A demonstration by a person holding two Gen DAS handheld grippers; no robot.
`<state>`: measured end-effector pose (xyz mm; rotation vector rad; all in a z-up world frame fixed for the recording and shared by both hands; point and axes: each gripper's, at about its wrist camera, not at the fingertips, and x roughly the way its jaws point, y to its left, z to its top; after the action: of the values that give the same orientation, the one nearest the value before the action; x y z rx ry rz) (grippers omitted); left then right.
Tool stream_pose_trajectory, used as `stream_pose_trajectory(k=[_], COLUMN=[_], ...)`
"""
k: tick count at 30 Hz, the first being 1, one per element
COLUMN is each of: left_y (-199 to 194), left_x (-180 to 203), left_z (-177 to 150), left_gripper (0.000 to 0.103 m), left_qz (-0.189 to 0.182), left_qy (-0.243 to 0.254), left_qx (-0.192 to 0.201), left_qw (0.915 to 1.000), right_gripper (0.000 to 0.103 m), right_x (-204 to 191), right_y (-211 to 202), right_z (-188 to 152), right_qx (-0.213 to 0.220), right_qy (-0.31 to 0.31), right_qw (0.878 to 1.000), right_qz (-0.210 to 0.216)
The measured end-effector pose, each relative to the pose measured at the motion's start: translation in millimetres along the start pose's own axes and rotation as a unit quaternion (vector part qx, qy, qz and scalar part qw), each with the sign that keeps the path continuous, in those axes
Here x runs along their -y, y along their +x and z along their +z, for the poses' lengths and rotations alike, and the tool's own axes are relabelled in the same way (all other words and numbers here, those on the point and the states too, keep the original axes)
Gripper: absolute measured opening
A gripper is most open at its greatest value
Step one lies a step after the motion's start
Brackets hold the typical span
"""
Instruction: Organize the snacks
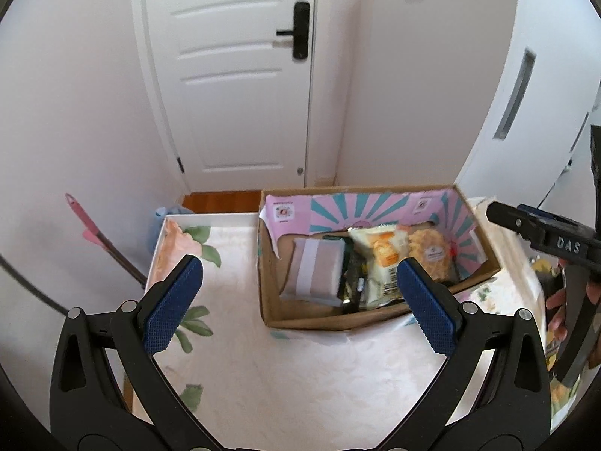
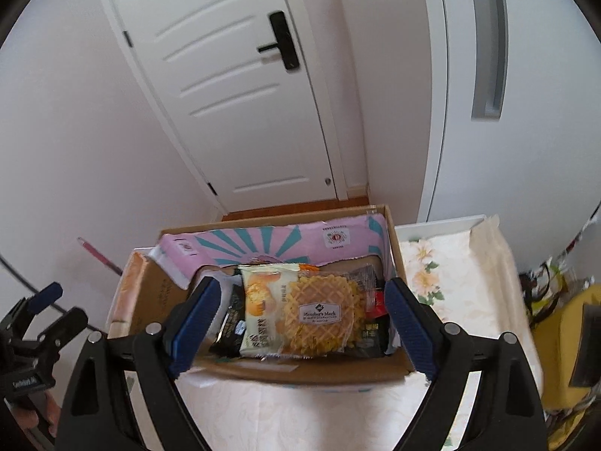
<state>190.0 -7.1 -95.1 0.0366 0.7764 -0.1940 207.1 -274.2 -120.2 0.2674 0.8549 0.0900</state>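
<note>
— Snacks are nearly all in the box (image 1: 270, 293) already, as far as I can see. It stands on the table (image 1: 300, 376), which has a floral cloth, and the packets lie side by side in it.

— Which packets?

— From the left: a beige pack (image 1: 313, 272), a dark packet (image 1: 353, 274) standing on its edge, a yellow cake bag (image 2: 263, 308), and a waffle pack (image 2: 323, 312) that lies partly over the cake bag. There is also a small red and black packet (image 2: 375, 302) at the right wall of the box.

— And the two tools?

— The left gripper (image 1: 300, 300) is spread wide and holds nothing. It hangs above the table, a little to the left of the box. The right gripper (image 2: 300, 323) is also spread wide and empty, directly in front of the box, with its fingers on both sides of the packets as the camera sees them. It touches nothing, I think.

— So the work is finished?

— I would judge it almost finished. The cloth around the box shows no loose snack. At the far right edge there is something yellow (image 2: 563, 357), maybe a bag, but it is too blurred to tell if it belongs to the task.

— What is left, then?

— Perhaps only to straighten the waffle pack, or to check that yellow thing. More I cannot say.
</note>
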Motion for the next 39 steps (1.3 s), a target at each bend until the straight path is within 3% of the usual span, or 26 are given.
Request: stream_pose_trajectory(k=[8, 15, 28, 39], left_y=[-78, -125, -140, -134], left_x=[26, 45, 37, 31], left_z=[-5, -17, -34, -37], left_gripper=[0.103, 0.103, 0.103, 0.103], left_qz=[0.018, 0.049, 0.038, 0.032], left_qy=[-0.008, -0.005, -0.012, -0.004], left_qx=[0.062, 0.097, 0.110, 0.118], left_qw=[0.9979, 0.9941, 0.9931, 0.9925], right_gripper=[0.087, 0.087, 0.087, 0.087], right_x=[-13, -21, -31, -39], right_y=[-88, -138, -158, -160], right_z=[-12, -30, -66, -67], right_qx=[0.067, 0.112, 0.120, 0.139], right_qy=[-0.052, -0.073, -0.071, -0.063], right_qw=[0.996, 0.991, 0.989, 0.986], right_qz=[-0.011, -0.029, -0.053, -0.064])
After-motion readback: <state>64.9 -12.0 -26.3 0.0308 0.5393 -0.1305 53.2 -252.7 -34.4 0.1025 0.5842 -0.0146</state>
